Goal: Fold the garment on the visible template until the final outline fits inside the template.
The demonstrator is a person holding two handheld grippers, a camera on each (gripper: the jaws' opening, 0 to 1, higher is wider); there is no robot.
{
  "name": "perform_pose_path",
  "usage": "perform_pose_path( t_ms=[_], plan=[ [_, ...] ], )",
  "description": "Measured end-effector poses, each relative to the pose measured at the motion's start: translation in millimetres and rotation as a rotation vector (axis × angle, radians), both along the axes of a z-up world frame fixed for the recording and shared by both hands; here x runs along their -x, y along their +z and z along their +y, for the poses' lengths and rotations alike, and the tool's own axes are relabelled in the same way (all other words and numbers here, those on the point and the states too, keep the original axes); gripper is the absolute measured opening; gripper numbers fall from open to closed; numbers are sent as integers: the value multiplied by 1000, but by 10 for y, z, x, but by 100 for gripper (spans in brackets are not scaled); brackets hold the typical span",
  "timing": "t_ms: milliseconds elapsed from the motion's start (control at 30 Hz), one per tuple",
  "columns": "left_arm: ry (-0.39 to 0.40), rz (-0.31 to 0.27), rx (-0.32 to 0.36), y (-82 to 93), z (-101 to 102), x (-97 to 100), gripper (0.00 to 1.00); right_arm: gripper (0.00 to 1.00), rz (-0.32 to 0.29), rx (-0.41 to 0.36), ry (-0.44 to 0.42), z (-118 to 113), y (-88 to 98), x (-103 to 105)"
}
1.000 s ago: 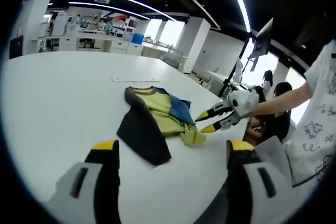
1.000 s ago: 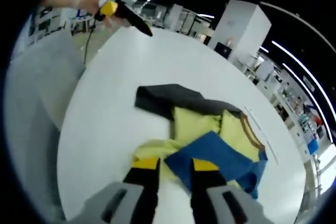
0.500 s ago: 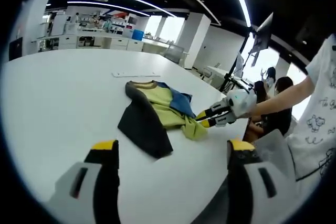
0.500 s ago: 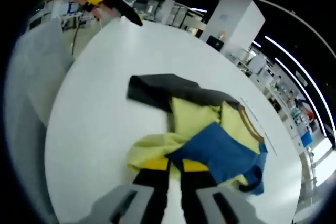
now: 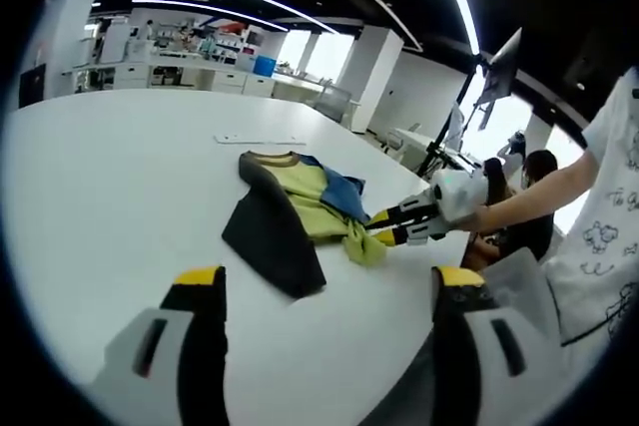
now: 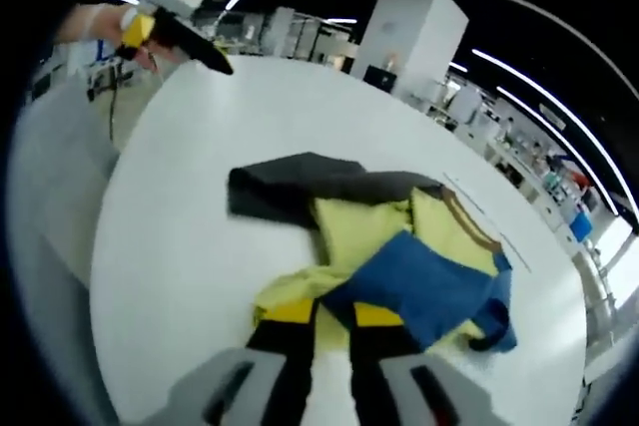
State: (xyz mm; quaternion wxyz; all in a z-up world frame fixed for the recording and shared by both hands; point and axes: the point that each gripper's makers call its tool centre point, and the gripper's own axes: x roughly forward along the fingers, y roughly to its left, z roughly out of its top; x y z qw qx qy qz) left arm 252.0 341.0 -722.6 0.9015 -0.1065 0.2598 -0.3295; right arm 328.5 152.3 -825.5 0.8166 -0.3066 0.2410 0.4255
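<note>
White laminate table (image 5: 100, 197) took up most of both views, round-edged and bare apart from the work; it sat in a large open room with dark ceiling, strip lights, a white pillar and benches at the far side, with seated people beyond the table edge at about 3 o'clock in the left gripper view. The garment (image 5: 295, 212) lay bunched near mid-table, at about 12 o'clock from the left gripper (image 5: 329, 281): a dark grey part toward 9 o'clock, yellow body in the middle, a blue part toward 3 o'clock, brown collar at the far end. A thin pale strip (image 5: 260, 140) lay on the table just beyond the collar; whether it marked the template could not be told, and no full outline was legible. Judgement: folding was early. The cloth was crumpled with overlapping layers, not a flat rectangle, so spreading, squaring and the actual folds all seemed left to do. The right gripper (image 6: 331, 314) sat at the near yellow hem, at 6 o'clock in the right gripper view, jaws drawn close together and apparently pinching the yellow edge with blue cloth just beside it. The left gripper hung above bare table, well apart from the cloth, jaws spread wide and holding nothing.
</note>
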Motion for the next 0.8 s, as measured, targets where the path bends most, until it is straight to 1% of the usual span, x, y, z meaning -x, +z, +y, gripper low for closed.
perform_pose_path(
  t_ms=[67,133,200,267,467,500,667,700,800],
  plan=[
    [5,1,3,-8,6,4,81,7,-5,-17,-23,19,2,-9],
    [4,4,7,-14,-6,16,81,6,-5,-15,-35,24,-3,-14],
    [3,7,4,-33,-12,31,81,0,-13,-14,-40,27,14,-16],
    [2,9,5,-43,-10,39,81,0,-29,-4,-37,19,32,-28],
    [7,14,13,-69,-9,46,81,0,-14,-7,-39,-14,33,-23],
    [7,14,12,-70,-14,48,81,0,4,-29,-49,-23,51,-13],
    [8,13,17,-76,-19,47,81,0,95,-147,-111,-92,274,6],
    [7,14,16,-77,-29,50,81,0,101,-165,-117,-114,324,-7],
    [3,14,15,-79,-53,54,80,0,173,-254,-166,-225,559,13]
  ],
)
